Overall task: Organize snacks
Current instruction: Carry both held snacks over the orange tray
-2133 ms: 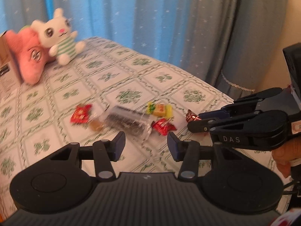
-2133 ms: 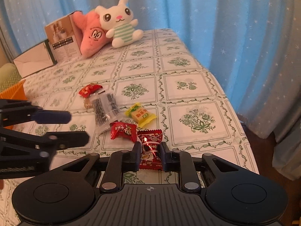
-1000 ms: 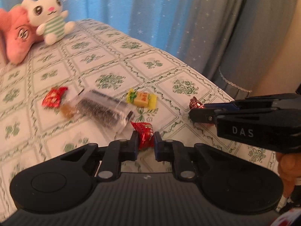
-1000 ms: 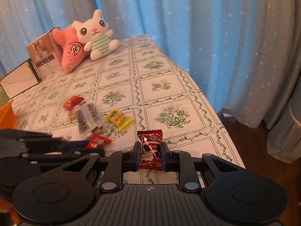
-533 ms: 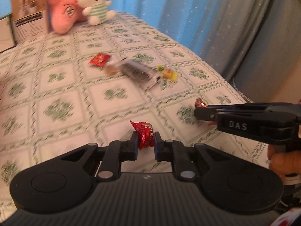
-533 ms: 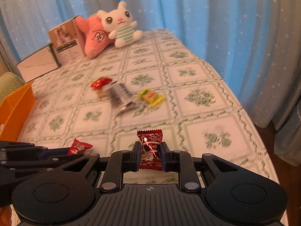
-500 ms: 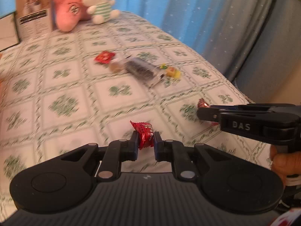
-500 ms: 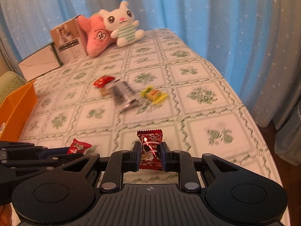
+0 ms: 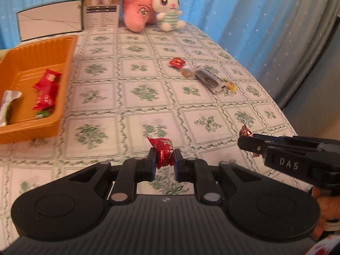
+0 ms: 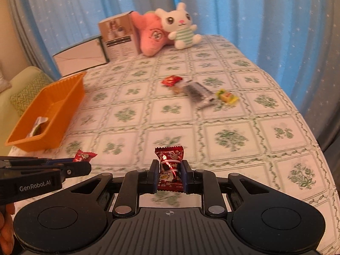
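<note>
I have the left tongs [image 9: 163,162] clamped on a red candy [image 9: 162,152], which stands pinched between the two blue pads above the table [image 9: 148,63]. The right tongs [image 10: 169,177] are clamped on a dark red foil candy [image 10: 170,167], held upright with its crimped top edge above the pads. In the left wrist view the right tongs enter from the right edge, with the foil candy's tip showing at their front end; in the right wrist view the left tongs enter from the left edge, with the red candy at their tip.

The orange tray [image 9: 70,48] sits at the left side of the table. It contains a long red snack packet [image 9: 45,91] and a silver-and-green wrapper [image 9: 7,106] at its near left corner.

Four loose snacks lie grouped on the far right part of the table, well apart from the tray: a small red candy [image 9: 176,62], a brownish sweet [image 9: 187,73], a clear packet with dark contents [image 9: 209,80] and a yellow candy [image 9: 230,86]. The brownish sweet touches the clear packet's far end; the yellow candy lies just beside its near end.

At the far table edge stand a printed box [image 9: 102,10], a pink plush [image 9: 138,14] and a white rabbit plush [image 9: 169,8], in front of a blue curtain [image 9: 244,10].
</note>
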